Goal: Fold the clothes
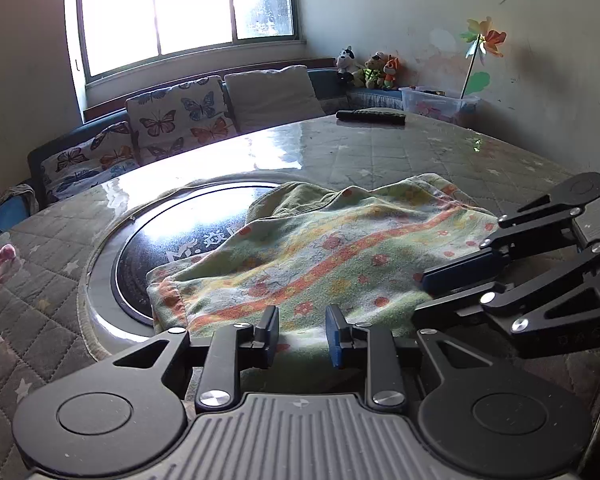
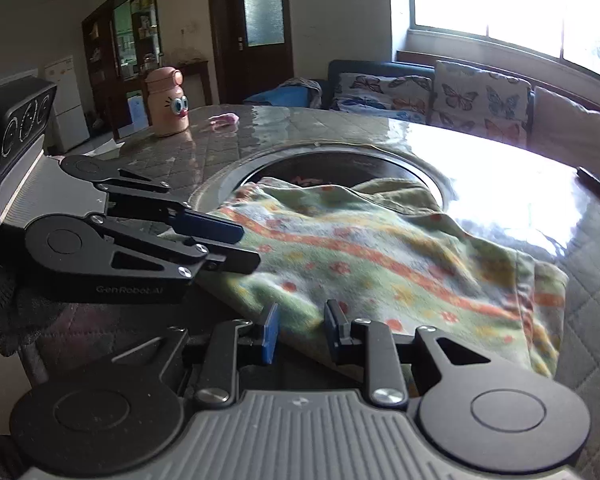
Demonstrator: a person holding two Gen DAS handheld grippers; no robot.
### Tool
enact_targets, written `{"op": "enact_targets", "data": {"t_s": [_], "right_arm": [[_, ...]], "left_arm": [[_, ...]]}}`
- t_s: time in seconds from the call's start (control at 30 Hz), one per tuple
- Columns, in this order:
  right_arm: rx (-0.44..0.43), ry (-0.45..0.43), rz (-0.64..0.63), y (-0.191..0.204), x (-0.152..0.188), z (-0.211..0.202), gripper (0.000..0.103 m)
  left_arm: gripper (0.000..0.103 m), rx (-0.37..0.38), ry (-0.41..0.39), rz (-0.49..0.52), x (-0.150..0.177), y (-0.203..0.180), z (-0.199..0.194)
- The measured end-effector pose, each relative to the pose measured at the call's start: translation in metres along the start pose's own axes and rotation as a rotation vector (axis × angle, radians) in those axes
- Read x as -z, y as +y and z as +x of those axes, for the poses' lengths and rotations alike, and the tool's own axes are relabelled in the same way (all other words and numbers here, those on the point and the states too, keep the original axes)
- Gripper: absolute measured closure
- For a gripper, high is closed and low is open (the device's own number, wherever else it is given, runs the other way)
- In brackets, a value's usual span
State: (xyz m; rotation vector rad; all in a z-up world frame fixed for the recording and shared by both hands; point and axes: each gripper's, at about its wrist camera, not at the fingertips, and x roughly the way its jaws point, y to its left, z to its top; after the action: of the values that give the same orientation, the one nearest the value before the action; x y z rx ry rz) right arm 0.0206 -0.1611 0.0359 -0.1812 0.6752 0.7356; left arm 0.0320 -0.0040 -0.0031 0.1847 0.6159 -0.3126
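A green floral garment with orange stripes (image 1: 308, 256) lies folded flat on the round table, partly over the dark hotplate; it also shows in the right wrist view (image 2: 380, 264). My left gripper (image 1: 302, 334) is open, its blue pads apart just above the garment's near edge. My right gripper (image 2: 300, 332) is open too, over the garment's near corner. In the left wrist view the right gripper (image 1: 440, 292) comes in from the right over the cloth's edge. In the right wrist view the left gripper (image 2: 248, 246) reaches in from the left over the cloth.
The table (image 1: 420, 152) has a quilted cover under glass and a round black hotplate (image 1: 188, 232). A remote (image 1: 370, 117) lies at the far edge. A pink bottle (image 2: 168, 102) and pink scrap (image 2: 224, 120) sit far off. A sofa with butterfly cushions (image 1: 176, 116) stands behind.
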Motion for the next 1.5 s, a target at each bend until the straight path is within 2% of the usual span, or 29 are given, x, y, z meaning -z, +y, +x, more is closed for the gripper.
{"op": "enact_targets", "data": {"t_s": [0.1,0.3,0.4,0.57,0.73,1.13,1.5], "right_arm": [[0.013,-0.011,0.039,-0.007,0.003,-0.005,0.078],[0.054,0.020,0.087,-0.022,0.016,-0.011,0.078],[0.077,-0.008,0.116,-0.028,0.015,-0.021,0.078],[0.162,0.001,0.155,-0.046,0.022,-0.023,0.078],[0.209,-0.013,0.198,-0.064,0.026,-0.032,0.079],[0.198,-0.012,0.198,-0.074,0.014,-0.023,0.074],[0.195,0.002,0.212,-0.101,-0.015,0.013,0.074]], "left_arm": [[0.075,0.002,-0.001,-0.007,0.001,0.001,0.001],[0.074,0.004,-0.002,-0.016,0.002,0.002,0.000],[0.074,0.003,-0.002,-0.017,0.002,0.002,0.000],[0.073,0.002,-0.002,-0.019,0.002,0.002,-0.001],[0.069,0.002,0.001,-0.027,0.001,0.004,-0.001],[0.066,-0.002,0.031,-0.069,-0.007,0.020,0.007],[0.066,-0.018,0.072,-0.115,-0.021,0.043,0.026]]}}
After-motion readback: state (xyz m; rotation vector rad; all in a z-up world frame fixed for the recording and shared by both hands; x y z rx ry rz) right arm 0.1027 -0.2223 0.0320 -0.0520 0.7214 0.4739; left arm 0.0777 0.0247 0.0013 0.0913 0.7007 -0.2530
